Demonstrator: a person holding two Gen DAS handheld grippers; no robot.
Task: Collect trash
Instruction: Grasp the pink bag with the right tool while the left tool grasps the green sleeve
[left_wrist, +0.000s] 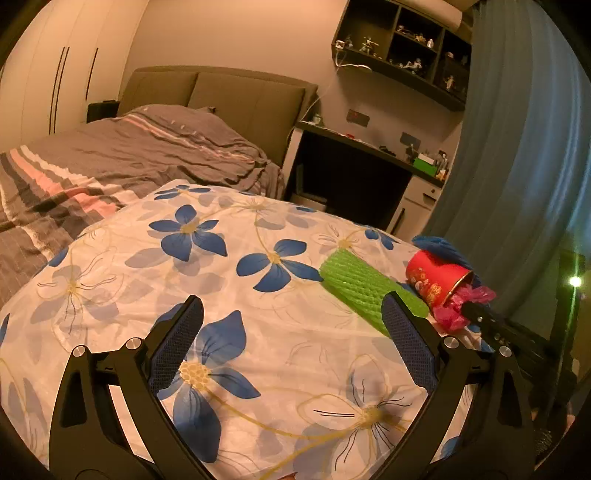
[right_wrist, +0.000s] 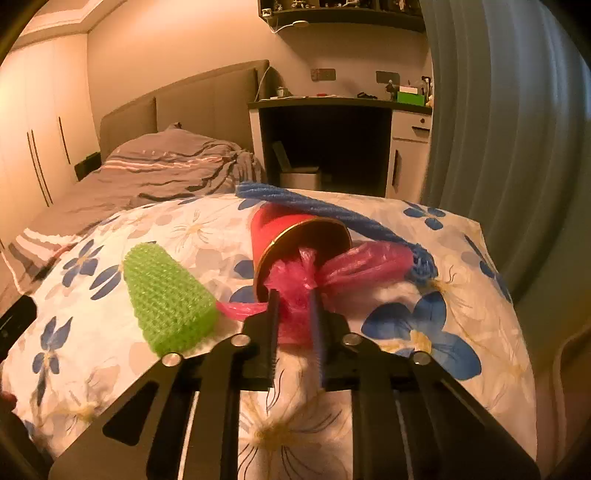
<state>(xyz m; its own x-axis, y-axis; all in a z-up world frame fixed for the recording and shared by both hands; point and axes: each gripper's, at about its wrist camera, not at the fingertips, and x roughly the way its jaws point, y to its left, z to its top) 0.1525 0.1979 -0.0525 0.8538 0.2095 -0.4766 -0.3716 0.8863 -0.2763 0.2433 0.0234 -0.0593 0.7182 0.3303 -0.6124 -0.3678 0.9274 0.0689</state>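
Because the right hand-held gripper (right_wrist: 293, 314) pinches only crumpled pink plastic film (right_wrist: 295, 280) spilling from the tipped red paper cup (right_wrist: 284, 236), a pull could tear it or drag the cup along, while the left hand-held gripper (left_wrist: 291, 314) hangs spread and empty.

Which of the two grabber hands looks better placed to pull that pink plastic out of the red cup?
The right. Its gripper has its fingers closed on the pink plastic at the mouth of the tipped red cup. The left gripper is open over bare floral cloth, off to the side.
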